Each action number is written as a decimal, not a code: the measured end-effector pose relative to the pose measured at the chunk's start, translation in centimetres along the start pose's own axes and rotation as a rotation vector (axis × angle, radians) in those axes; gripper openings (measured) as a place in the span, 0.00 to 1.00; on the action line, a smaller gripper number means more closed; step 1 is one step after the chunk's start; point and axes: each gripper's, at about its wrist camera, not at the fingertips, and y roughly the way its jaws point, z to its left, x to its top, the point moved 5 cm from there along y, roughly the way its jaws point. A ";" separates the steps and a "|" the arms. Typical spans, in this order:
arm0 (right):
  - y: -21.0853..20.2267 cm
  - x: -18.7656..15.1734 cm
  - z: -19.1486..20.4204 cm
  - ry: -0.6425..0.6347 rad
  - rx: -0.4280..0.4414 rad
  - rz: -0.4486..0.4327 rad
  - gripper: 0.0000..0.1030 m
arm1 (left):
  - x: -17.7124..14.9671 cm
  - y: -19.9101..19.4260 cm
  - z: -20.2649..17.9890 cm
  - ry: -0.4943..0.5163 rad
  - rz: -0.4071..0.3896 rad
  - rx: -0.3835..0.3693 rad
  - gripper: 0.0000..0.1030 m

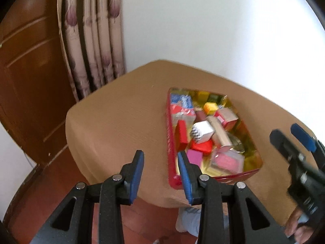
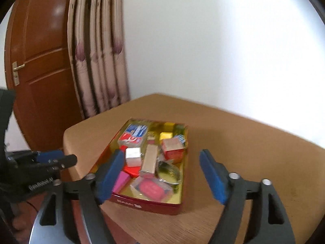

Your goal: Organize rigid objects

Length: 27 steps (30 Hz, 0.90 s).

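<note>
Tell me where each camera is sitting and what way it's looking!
Left wrist: rides on the left gripper, looking forward and down past its empty jaws at the red tin of small boxes on the tan table; the right gripper shows at the right edge.
Right wrist: rides on the right gripper, jaws wide and empty, facing the same tin; the left gripper pokes in at the left.
Shared: tin, table, curtain, brown door, white wall.
</note>
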 end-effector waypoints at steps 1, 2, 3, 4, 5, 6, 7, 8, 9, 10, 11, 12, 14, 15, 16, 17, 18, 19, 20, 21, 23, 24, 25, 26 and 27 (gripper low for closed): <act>-0.9 -0.1 0.0 -0.010 -0.029 -0.041 0.85 | 0.2 -0.6 -0.2 0.008 -0.023 0.003 0.40; -1.5 -0.1 0.0 -0.015 -0.046 -0.064 0.87 | 0.2 -1.3 -0.5 0.018 -0.051 0.010 0.45; -2.4 0.1 0.0 -0.025 -0.076 -0.095 0.90 | 0.4 -2.0 -0.8 0.029 -0.082 0.012 0.48; -3.2 0.1 0.0 -0.035 -0.105 -0.120 0.92 | 0.5 -2.8 -1.1 0.037 -0.112 0.012 0.52; -3.7 0.2 -0.2 -0.041 -0.133 -0.134 0.95 | 0.5 -3.5 -1.4 0.041 -0.136 0.012 0.56; -4.1 0.3 -0.2 -0.040 -0.154 -0.141 0.95 | 0.5 -4.2 -1.7 0.046 -0.161 0.009 0.58; -4.5 0.3 -0.5 -0.033 -0.171 -0.145 0.95 | 0.6 -4.7 -1.9 0.045 -0.173 0.003 0.61; -5.1 0.3 -0.9 -0.013 -0.191 -0.147 0.97 | 0.5 -5.2 -2.1 0.042 -0.186 -0.006 0.64; -5.4 0.3 -1.2 0.000 -0.198 -0.146 0.99 | 0.5 -5.7 -2.4 0.044 -0.198 -0.018 0.66; -5.7 0.3 -1.5 0.017 -0.205 -0.141 0.99 | 0.5 -6.1 -2.7 0.056 -0.208 -0.020 0.70; -6.0 0.3 -1.8 0.031 -0.208 -0.132 0.99 | 0.5 -6.5 -2.9 0.066 -0.215 -0.010 0.71; -6.2 0.3 -2.0 0.043 -0.208 -0.126 0.99 | 0.5 -6.9 -3.1 0.080 -0.224 0.003 0.72; -6.7 0.3 -2.3 0.065 -0.199 -0.115 0.99 | 0.7 -7.7 -3.5 0.097 -0.243 0.003 0.72; -7.0 0.4 -2.4 0.072 -0.197 -0.109 0.99 | 0.8 -8.1 -3.6 0.097 -0.253 -0.002 0.72; -7.4 0.5 -2.4 0.076 -0.197 -0.105 0.99 | 0.8 -8.6 -3.6 0.091 -0.260 -0.013 0.73; -7.7 0.6 -2.3 0.077 -0.195 -0.107 0.99 | 0.8 -8.9 -3.6 0.085 -0.263 -0.031 0.73; -7.9 0.6 -2.3 0.078 -0.191 -0.110 0.99 | 0.9 -9.1 -3.5 0.078 -0.261 -0.053 0.73; -8.4 0.6 -2.2 0.080 -0.186 -0.118 0.99 | 1.1 -9.3 -3.3 0.069 -0.258 -0.067 0.73; -8.7 0.7 -2.1 0.081 -0.184 -0.128 0.99 | 1.1 -9.5 -3.2 0.060 -0.259 -0.071 0.73; -9.0 0.8 -2.0 0.081 -0.182 -0.136 0.99 | 1.2 -9.8 -3.0 0.052 -0.267 -0.070 0.73; -9.4 0.9 -1.9 0.083 -0.176 -0.147 0.99 | 1.3 -9.9 -2.7 0.045 -0.273 -0.066 0.74; -9.5 0.9 -1.9 0.086 -0.174 -0.147 0.99 | 1.3 -9.9 -2.6 0.041 -0.267 -0.069 0.74; -9.5 0.9 -1.8 0.089 -0.174 -0.147 0.99 | 1.3 -9.8 -2.5 0.036 -0.258 -0.070 0.74; -9.6 0.9 -1.8 0.092 -0.174 -0.145 0.99 | 1.4 -9.6 -2.5 0.032 -0.250 -0.067 0.74; -9.5 0.9 -1.8 0.094 -0.169 -0.140 0.99 | 1.4 -9.4 -2.4 0.029 -0.244 -0.062 0.74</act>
